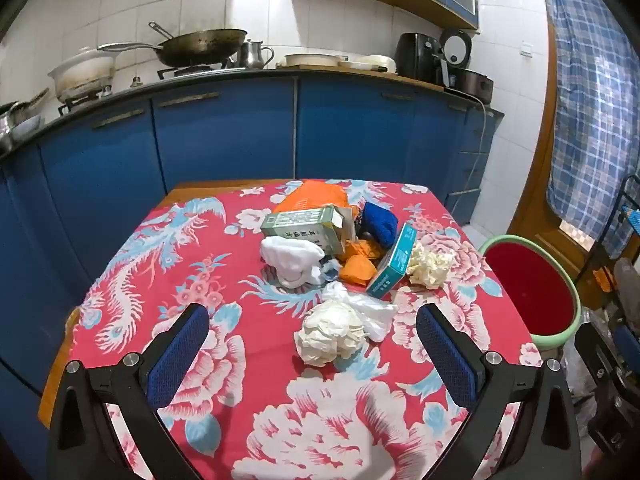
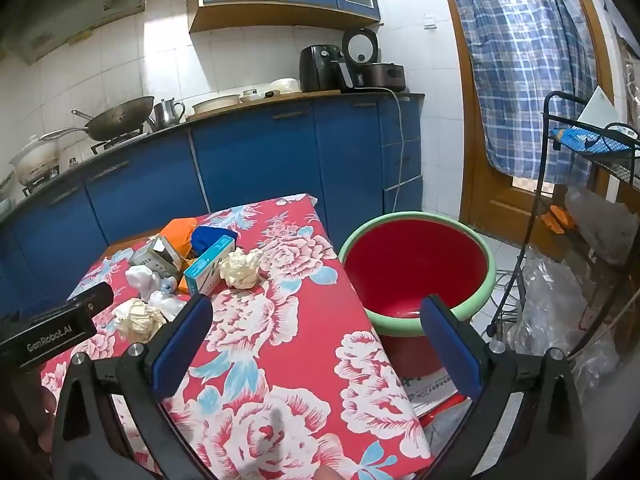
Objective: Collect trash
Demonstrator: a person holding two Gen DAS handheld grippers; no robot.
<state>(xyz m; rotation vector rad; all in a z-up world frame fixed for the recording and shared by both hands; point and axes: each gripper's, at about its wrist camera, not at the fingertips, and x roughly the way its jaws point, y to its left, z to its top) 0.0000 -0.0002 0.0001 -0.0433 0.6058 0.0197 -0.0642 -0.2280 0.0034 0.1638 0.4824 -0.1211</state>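
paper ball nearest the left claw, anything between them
Nothing visible. The paper ball lies on bare tablecloth ahead of the open left claw; the crumpled white plastic and the boxes sit behind it.

White tiled wall (image 1: 248, 0), blue cabinets (image 1: 224, 136), plaid curtain (image 2: 520, 60), wooden door (image 2: 500, 200)

Counter cloth (image 1: 200, 280): printed fabric, matt.
Wad nearest the cloth's front edge (image 1: 330, 334): crumpled paper, rough.
Teal box (image 1: 390, 262): smooth card.
Basin beside the cloth (image 2: 416, 268): glossy plastic.
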